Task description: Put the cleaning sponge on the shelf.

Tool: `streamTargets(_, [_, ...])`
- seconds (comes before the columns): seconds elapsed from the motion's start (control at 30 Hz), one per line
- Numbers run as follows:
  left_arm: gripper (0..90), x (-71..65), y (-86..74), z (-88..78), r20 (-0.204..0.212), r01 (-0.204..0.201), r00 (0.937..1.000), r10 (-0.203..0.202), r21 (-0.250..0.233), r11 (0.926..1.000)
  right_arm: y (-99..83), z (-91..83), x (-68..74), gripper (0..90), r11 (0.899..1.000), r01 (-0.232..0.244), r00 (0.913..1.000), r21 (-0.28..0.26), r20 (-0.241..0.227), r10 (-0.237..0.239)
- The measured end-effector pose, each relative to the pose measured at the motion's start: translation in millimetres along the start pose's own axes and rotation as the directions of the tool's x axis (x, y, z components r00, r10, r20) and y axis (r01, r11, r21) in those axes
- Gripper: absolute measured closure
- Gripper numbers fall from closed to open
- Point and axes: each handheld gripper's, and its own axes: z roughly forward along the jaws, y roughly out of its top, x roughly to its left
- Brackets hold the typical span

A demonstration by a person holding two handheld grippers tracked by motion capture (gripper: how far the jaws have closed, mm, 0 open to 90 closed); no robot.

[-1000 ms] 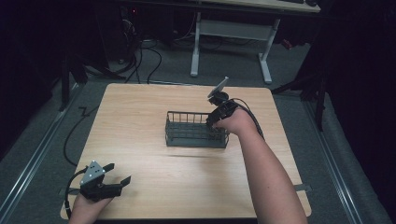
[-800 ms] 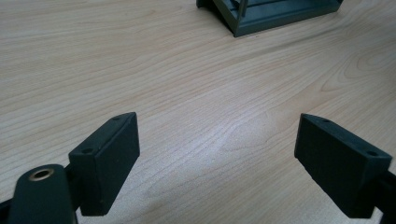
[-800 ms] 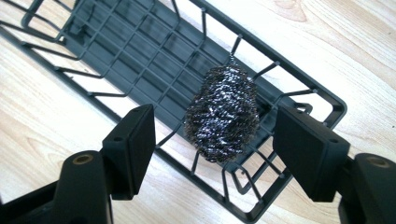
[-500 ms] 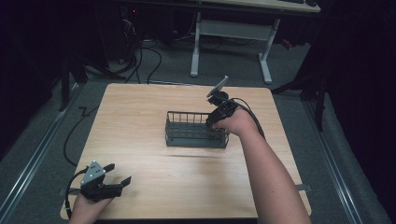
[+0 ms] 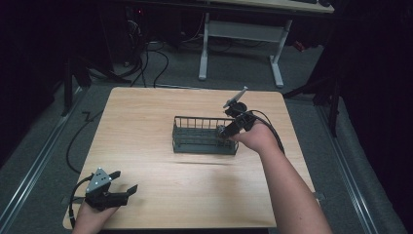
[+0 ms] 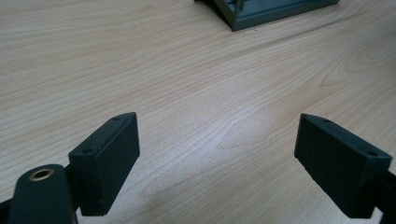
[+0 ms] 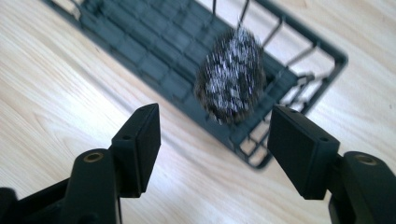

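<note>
Your right hand-held gripper (image 7: 212, 140) hung over the end of the dark wire basket (image 5: 195, 141), jaws wide apart, with a steel-wool scrubber (image 7: 231, 77) blurred just past them above the basket floor. Left hand-held gripper (image 5: 124, 191) sat spread open, holding nothing, near the wooden surface's (image 5: 146, 122) front-left corner.

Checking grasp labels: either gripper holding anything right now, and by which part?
Nothing held. Right gripper is open above the wire basket; the blurred steel-wool ball sits beyond its fingertips, ungripped. Left gripper is open over the table.
</note>
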Motion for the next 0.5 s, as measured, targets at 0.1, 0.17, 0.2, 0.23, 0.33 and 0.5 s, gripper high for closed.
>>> streamTargets(0.1, [14.6, 0.2, 0.2, -0.2, -0.002, -0.001, 1.0000, 0.001, 0.000, 1.0000, -11.1, -0.5, -0.5, 33.4, 1.000, -0.005, 1.0000, -0.003, -0.001, 0.005])
streamTargets(0.17, [14.6, 0.5, -0.1, 0.3, -0.003, 0.005, 1.0000, -0.005, 0.000, 1.0000, -19.7, -0.5, -1.6, 32.1, 1.000, -0.001, 1.0000, -0.012, 0.003, 0.001])
streamTargets(0.2, [14.6, 0.5, -0.4, 0.6, -0.003, 0.007, 1.0000, -0.007, 0.003, 1.0000, -23.4, 0.1, -2.8, 31.9, 1.000, 0.001, 1.0000, -0.018, 0.003, -0.001])
streamTargets(0.23, [14.6, 0.3, -0.7, 0.8, -0.004, 0.006, 1.0000, -0.006, 0.006, 1.0000, -27.0, 0.6, -4.3, 31.5, 1.000, -0.003, 1.0000, -0.019, 0.007, 0.004])
streamTargets(0.33, [14.6, -0.6, -0.7, 0.7, -0.005, 0.004, 1.0000, -0.004, 0.007, 1.0000, -36.8, 1.5, -8.0, 30.3, 1.000, -0.014, 0.9998, -0.019, 0.010, 0.014])
streamTargets(0.5, [14.6, -0.5, -0.3, 1.1, -0.002, 0.003, 1.0000, -0.003, 0.007, 1.0000, -53.2, 5.4, -8.0, 30.1, 0.999, -0.028, 0.9995, -0.034, 0.013, 0.029])
